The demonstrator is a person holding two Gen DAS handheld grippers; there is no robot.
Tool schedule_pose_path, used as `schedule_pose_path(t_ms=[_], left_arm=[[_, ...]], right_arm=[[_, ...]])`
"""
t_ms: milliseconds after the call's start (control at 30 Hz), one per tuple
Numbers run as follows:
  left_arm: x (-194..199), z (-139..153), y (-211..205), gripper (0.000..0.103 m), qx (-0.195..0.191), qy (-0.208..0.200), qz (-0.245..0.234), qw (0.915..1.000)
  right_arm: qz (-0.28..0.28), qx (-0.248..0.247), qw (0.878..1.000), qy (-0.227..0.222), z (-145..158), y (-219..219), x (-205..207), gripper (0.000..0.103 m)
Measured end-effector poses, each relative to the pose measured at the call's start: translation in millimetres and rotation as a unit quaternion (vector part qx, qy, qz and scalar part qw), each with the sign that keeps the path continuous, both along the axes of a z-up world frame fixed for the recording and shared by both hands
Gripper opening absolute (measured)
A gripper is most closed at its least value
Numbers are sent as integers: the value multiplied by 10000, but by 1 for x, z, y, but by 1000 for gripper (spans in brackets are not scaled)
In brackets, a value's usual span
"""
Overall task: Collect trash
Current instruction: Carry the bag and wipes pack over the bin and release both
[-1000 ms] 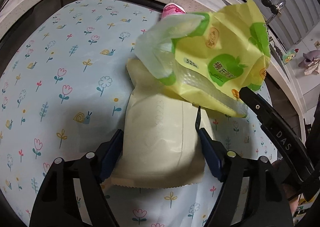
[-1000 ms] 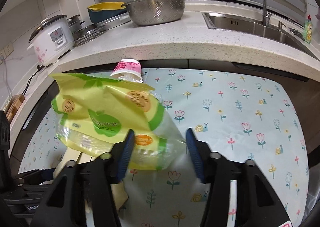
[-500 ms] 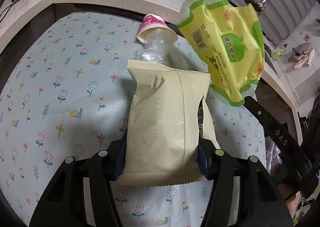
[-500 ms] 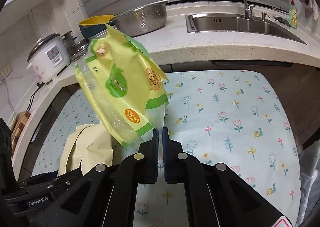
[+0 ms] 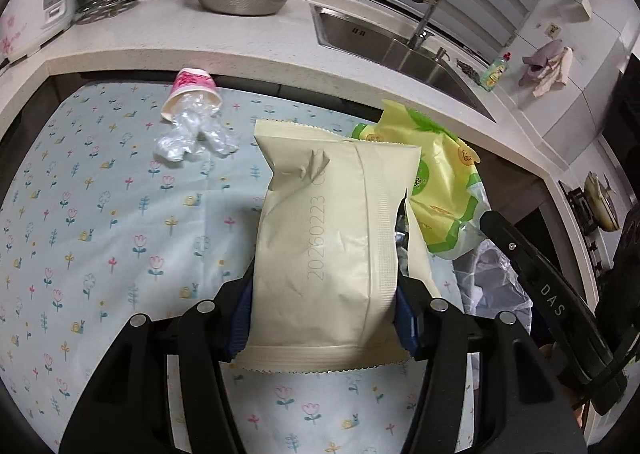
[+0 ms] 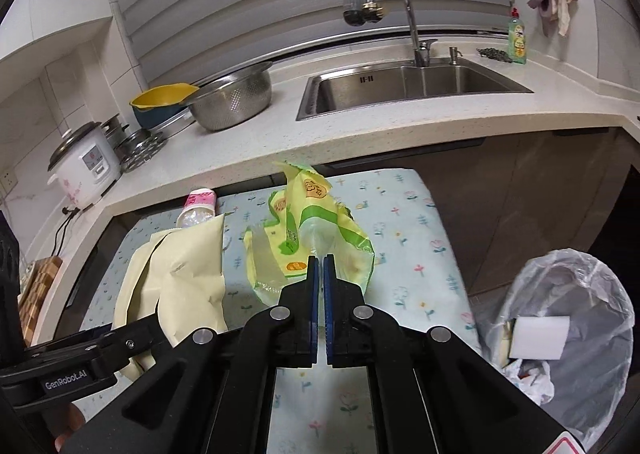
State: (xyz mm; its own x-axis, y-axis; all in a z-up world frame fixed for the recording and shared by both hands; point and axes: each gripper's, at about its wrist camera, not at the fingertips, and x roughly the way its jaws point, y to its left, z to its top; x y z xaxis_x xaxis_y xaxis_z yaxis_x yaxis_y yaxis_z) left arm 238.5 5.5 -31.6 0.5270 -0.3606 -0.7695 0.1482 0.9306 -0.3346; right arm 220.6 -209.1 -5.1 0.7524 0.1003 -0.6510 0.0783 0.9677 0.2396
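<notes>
Wrappers lifted above floral table

Wrappers were held clear of the floral tablecloth [image 5: 100,238]. The cream pouch [image 5: 332,238] was clamped between the left gripper's [image 5: 324,318] half-spread fingers; the yellow-green bag [image 6: 308,230] was pinched by the right gripper's [image 6: 319,266] closed fingers. A pink paper cup [image 5: 192,87] with crumpled clear film [image 5: 192,133] lay behind; a lined trash bin [image 6: 568,318] stood beside the table.

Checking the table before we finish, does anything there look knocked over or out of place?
Yes. The pink paper cup lies tipped on its side at the far edge of the floral tablecloth, with crumpled clear plastic spilling from its mouth. Nothing else on the cloth looks odd.
</notes>
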Motion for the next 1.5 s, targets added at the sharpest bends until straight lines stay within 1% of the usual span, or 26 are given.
schedule_pose_path(t_ms=[200,467,667,867,1033,1133,1167,1200,1233,1300,1333,1400,1500], left_arm=[[-18,8,-58,55,48,-67,-463,9989],[-40,4,-138,55,102,-9,-1107,9938],[-55,-4,-192,55,191,53,-1548,9877],[-65,-15,-232,55,261,167,-1832,9826],[-67,-27,-260,56,351,288,-2027,9782],[-65,-32,-268,56,376,340,-2080,9768],[-65,-33,-271,60,385,360,-2081,9767],[-64,-34,-272,66,384,389,-2066,9769],[-63,-34,-271,69,357,409,-2019,9779],[-62,-33,-269,79,284,376,-1947,9797],[-62,-32,-268,81,291,340,-1911,9806],[-60,-30,-265,83,327,291,-1852,9817],[-56,-28,-259,83,302,292,-1764,9834]], right_arm=[[-470,31,9989,-43,4,-58,-40,3],[-1129,49,9936,-43,2,-134,-93,3],[-1520,82,9883,-6,-5,-177,-124,3],[-1820,88,9832,63,-14,-207,-148,3],[-1944,153,9808,106,-20,-220,-157,3],[-1952,162,9806,116,-21,-221,-157,3],[-1948,171,9806,117,-21,-221,-157,3],[-1952,185,9805,111,-21,-221,-157,7],[-1975,194,9801,84,-21,-222,-158,8],[-1989,250,9797,60,-21,-223,-157,11],[-2000,262,9794,49,-20,-223,-157,12],[-1998,264,9795,14,-20,-222,-157,22],[-1976,241,9800,-7,-19,-219,-156,25]])
